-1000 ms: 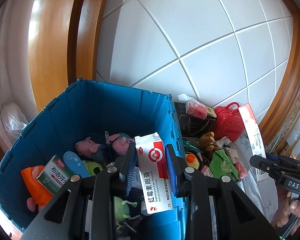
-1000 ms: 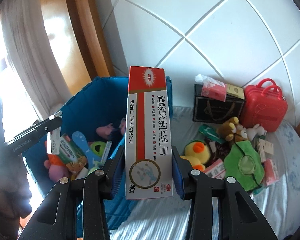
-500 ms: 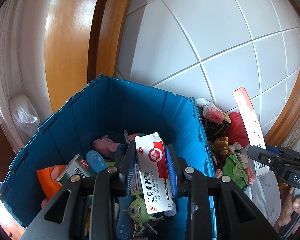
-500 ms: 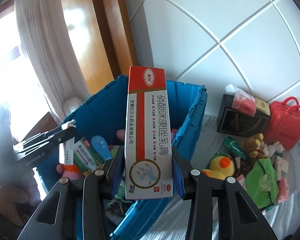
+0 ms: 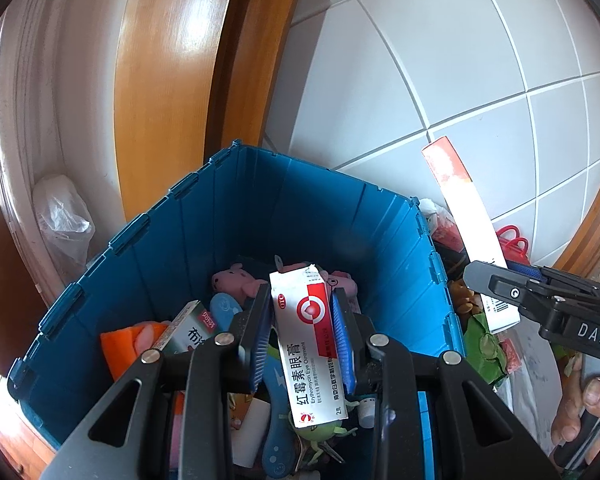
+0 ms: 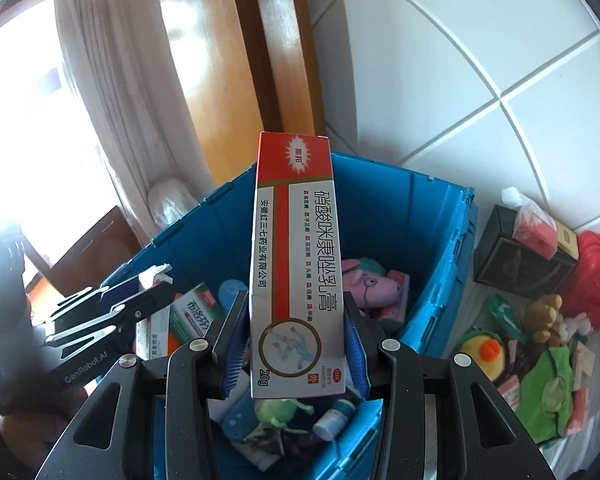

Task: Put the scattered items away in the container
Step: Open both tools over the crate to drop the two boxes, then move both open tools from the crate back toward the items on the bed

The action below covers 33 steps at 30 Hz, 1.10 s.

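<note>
The left gripper (image 5: 302, 336) was positioned over the open blue container (image 5: 312, 208), its jaws clamped on a small white-and-red ointment box (image 5: 308, 344) that stood tilted above the contents. The right gripper (image 6: 296, 344) was likewise closed on a taller red-and-white cream box (image 6: 296, 264), held upright — its upper end reached past the container's far rim in the right wrist view. Inside the container lay a pink plush pig (image 6: 374, 286), a green-and-white medicine box (image 6: 198, 308), an orange plush (image 5: 130, 344), a green one-eyed toy (image 6: 278, 412) and a small white bottle (image 6: 334, 420). In the left wrist view the right gripper appeared at 3 o'clock, beyond the container's right wall, with a person's hand (image 5: 588, 408) on its handle. Items not yet collected lay outside the container at 3 o'clock in the right wrist view, on a pale patterned cloth — a yellow duck toy (image 6: 482, 350), a brown bear (image 6: 542, 316), a green pouch (image 6: 548, 392), a black box (image 6: 516, 260) and a red toy case (image 6: 596, 276). White wall tiles and a wooden frame stood behind.
</note>
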### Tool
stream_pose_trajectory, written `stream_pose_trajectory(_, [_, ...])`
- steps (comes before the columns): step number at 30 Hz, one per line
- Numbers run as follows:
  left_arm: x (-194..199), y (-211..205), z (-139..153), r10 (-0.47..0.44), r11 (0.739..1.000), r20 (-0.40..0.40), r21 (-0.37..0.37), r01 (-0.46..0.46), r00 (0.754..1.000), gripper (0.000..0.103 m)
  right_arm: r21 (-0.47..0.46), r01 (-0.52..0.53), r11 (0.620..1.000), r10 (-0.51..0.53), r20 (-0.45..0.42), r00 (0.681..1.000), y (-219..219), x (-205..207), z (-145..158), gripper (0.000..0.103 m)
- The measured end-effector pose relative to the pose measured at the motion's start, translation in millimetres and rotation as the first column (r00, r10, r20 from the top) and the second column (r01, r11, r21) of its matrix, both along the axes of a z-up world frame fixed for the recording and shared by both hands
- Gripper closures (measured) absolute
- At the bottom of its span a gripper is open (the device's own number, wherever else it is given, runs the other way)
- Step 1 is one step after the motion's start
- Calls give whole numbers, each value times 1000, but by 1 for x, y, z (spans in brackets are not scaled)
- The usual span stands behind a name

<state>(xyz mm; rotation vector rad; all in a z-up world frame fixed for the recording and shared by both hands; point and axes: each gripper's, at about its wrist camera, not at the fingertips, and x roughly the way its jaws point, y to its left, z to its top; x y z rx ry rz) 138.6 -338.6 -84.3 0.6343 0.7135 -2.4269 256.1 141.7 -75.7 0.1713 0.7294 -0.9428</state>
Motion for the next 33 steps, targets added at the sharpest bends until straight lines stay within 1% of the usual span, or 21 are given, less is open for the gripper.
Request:
stream_pose_trajectory(4, [4, -5, -4, 2, 1000, 2, 6, -2, 1000, 75, 1, -12, 1000, 12, -7, 1000, 0, 11, -4, 61])
stream_pose_trajectory(10, [8, -9, -3, 6, 1000, -12, 3, -6, 1000, 75, -18, -20, 1000, 20, -7, 1000, -1, 19, 0, 61])
stream_pose_trajectory(13, [12, -11, 1, 29, 1000, -42, -3, -29, 999, 74, -22, -17, 1000, 17, 5, 1000, -3, 22, 6, 60])
stream_pose_trajectory(14, [11, -12, 2, 31, 1000, -46, 2, -31, 998, 67, -25, -20, 999, 20, 1, 1000, -3, 24, 8, 54])
stream_pose_trajectory(15, [9, -13, 1, 29, 1000, -30, 10, -29, 999, 38, -34, -17, 999, 17, -2, 1000, -2, 24, 8, 43])
stream_pose_trajectory(16, [6, -14, -1, 30, 999, -11, 20, -30, 999, 20, -51, -7, 999, 7, 12, 1000, -1, 22, 11, 10])
stream_pose_trajectory(17, [7, -14, -2, 36, 999, -15, 26, -35, 999, 1, -63, -3, 998, 5, 34, 999, 2, 19, 13, 2])
stream_pose_trajectory(19, [9, -13, -3, 30, 999, -38, 40, -28, 999, 1, -67, 7, 998, -4, 49, 999, 5, 13, 17, 1])
stream_pose_trajectory(23, [8, -11, -6, 24, 998, -33, 59, -22, 999, 1, -64, 19, 998, -15, 53, 998, 8, 4, 19, 1])
stream_pose_trajectory(33, [-1, 14, 4, -15, 999, -45, 41, 16, 999, 1, -60, 40, 997, -35, 80, 996, 19, -28, 20, 1])
